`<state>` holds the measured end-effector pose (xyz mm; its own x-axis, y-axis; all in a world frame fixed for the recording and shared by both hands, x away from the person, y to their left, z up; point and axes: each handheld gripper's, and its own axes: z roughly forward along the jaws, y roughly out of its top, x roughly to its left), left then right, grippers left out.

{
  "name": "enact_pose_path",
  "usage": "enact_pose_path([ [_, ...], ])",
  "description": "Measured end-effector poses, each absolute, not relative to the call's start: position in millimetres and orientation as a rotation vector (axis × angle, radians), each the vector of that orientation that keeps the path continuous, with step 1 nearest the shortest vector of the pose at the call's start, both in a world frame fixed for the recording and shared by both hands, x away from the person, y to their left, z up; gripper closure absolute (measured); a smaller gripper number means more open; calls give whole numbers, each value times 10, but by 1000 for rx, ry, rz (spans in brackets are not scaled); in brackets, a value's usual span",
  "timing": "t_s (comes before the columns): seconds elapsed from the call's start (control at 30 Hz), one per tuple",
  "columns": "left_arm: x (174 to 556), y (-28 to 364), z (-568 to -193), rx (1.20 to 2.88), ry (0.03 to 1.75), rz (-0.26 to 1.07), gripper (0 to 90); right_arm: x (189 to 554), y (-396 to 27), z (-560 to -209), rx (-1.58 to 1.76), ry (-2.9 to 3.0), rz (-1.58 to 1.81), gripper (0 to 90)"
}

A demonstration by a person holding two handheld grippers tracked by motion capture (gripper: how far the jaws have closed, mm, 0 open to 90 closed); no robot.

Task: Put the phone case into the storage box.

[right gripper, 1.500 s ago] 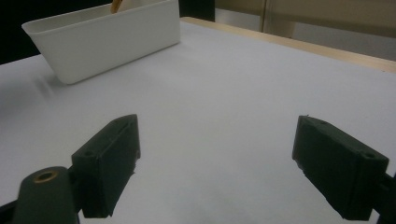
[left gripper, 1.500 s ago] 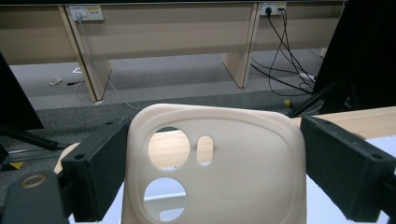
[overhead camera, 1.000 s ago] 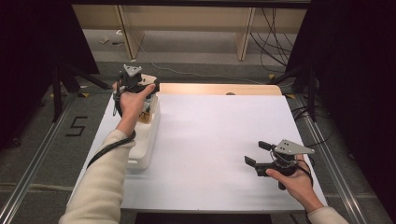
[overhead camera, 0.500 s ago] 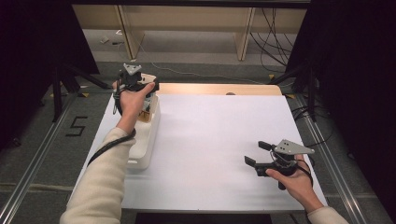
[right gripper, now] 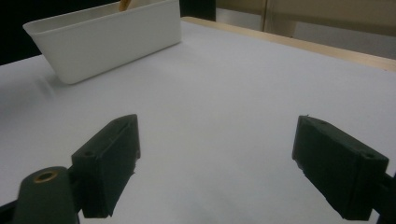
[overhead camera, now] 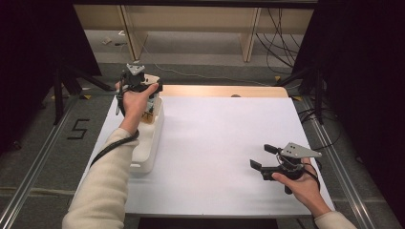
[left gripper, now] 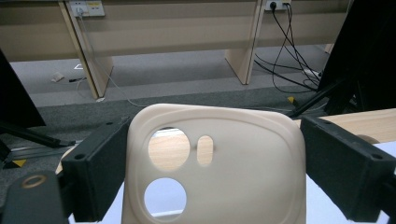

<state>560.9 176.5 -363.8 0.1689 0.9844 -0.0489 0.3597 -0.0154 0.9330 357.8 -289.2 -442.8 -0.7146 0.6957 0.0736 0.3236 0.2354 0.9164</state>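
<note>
A cream phone case (left gripper: 252,168) with round camera cut-outs stands upright between the jaws of my left gripper (left gripper: 212,158), and both pads press on its sides. From above, the left gripper (overhead camera: 136,83) hangs over the far end of a long white bin (overhead camera: 148,143), with a bit of the cream case (overhead camera: 152,78) showing beside it. My right gripper (overhead camera: 260,156) rests low over the table's near right part, jaws wide apart. The right gripper (right gripper: 215,154) has nothing but bare white tabletop between its fingers.
The white bin (right gripper: 107,37) lies along the table's left edge, with something tan (right gripper: 125,4) sticking up at its far end. A wooden strip (overhead camera: 224,90) runs along the far edge of the white table (overhead camera: 224,143). Cables and desk legs stand on the floor beyond.
</note>
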Motion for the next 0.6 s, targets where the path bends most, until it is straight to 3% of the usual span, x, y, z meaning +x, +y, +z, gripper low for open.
enact_pose_path([
  [0.6, 5682, 1758, -3639, 1546, 1333, 858, 114, 3578, -2888, -4432, 940, 2163, 1477, 159],
])
